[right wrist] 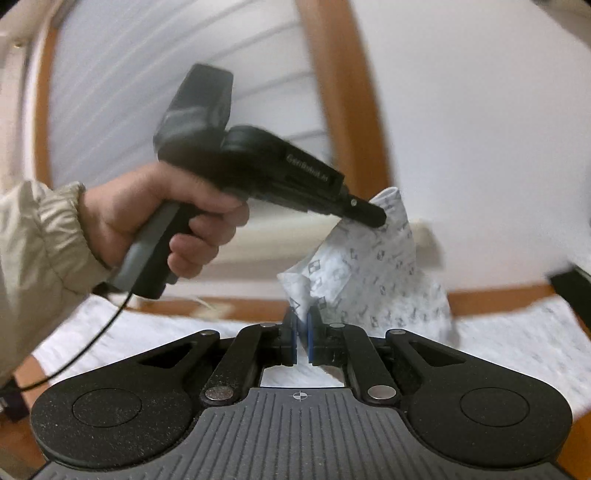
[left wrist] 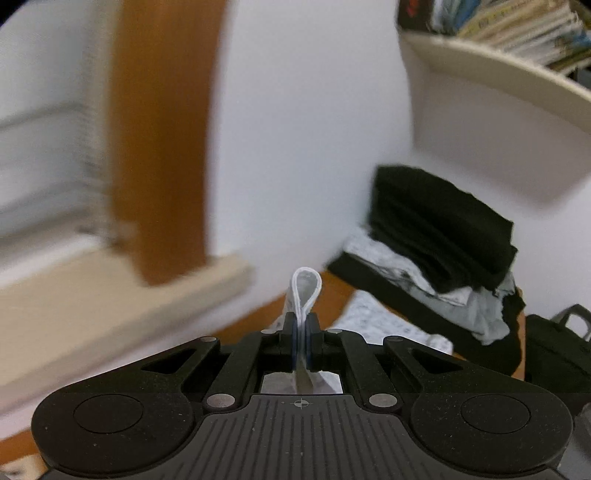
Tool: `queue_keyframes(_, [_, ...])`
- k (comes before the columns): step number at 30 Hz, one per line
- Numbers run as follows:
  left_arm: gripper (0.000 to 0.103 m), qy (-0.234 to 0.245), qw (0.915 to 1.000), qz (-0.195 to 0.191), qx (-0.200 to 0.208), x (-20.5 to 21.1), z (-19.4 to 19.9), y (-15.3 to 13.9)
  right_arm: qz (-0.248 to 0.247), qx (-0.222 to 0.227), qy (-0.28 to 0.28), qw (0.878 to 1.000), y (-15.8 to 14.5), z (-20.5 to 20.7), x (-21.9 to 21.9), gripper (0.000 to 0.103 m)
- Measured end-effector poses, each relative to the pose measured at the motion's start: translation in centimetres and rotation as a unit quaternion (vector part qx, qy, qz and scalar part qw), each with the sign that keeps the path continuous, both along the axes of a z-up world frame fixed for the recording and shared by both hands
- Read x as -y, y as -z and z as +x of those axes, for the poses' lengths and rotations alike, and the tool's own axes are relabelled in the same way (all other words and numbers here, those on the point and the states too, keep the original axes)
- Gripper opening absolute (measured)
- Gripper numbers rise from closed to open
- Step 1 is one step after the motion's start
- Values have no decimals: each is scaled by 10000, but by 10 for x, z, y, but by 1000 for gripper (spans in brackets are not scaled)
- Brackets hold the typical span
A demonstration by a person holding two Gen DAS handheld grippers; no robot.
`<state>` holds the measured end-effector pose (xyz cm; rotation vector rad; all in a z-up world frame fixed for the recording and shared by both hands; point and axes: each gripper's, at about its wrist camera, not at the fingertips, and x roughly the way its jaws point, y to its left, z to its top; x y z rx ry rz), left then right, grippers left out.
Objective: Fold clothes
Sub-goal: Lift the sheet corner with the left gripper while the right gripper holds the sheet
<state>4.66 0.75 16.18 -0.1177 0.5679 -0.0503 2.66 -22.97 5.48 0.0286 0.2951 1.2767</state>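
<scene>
A white garment with a small dark print (right wrist: 373, 273) is lifted off the table. My left gripper (left wrist: 303, 332) is shut on a folded edge of it, and a loop of its hem (left wrist: 306, 291) sticks up past the fingers. In the right wrist view the left gripper (right wrist: 373, 218) pinches the garment's top corner, held by a hand (right wrist: 155, 218). My right gripper (right wrist: 301, 332) is shut on a lower edge of the same garment, just below and in front of the left one.
A stack of folded black and grey clothes (left wrist: 439, 236) lies at the right on the wooden table (left wrist: 332, 291). A black bag (left wrist: 557, 347) sits beside it. A shelf of books (left wrist: 517, 33) hangs above. White printed cloth (right wrist: 517, 343) covers the table below.
</scene>
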Motion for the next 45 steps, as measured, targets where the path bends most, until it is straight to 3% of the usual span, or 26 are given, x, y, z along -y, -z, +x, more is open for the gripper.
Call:
queue_keyframes(6, [4,-396,9991,153,15,-61,-99,-38,299,39,-1071,9938,-29,-69,-63,7])
queue_keyframes(13, [4,-1211,9924,197,66,-142,-237,-66,380,81,-2248,9736,-48,-159,-155,7])
queue_keyframes(24, [4,-2392,9709,-147,10,-262,-398,-38,-74,158,-3241,9459,-53,-280,-291,7])
queue_keyframes(29, [4,-2758,9606,-355,-15,-295,-443,-18,-319,217,-3491,9363,-41,-321,-325,7])
queue_keyframes(34, [5,-3114,9477,-566,-419,-325,-463,36,-856,344,-3425,9350,-8,-348,-357,7])
queue_keyframes(36, [9,-3234,9421,-671,-580,-334,-467,57,-1115,296,-3386,9338,7,-348,-365,12])
queue_keyframes(38, [14,-3454,9337,-586,-741,-337,-471,70,-1350,194,-3464,9281,23,-351,-370,33])
queue_keyframes(40, [31,-3582,9288,-600,-735,-339,-481,75,-1377,119,-3552,9245,28,-349,-365,43])
queue_keyframes(43, [38,-3829,9203,-529,-598,-340,-495,77,-1302,13,-3549,9258,23,-338,-354,46])
queue_keyframes(45, [37,-3799,9217,-575,-524,-335,-501,76,-1199,-50,-3582,9259,15,-327,-340,47])
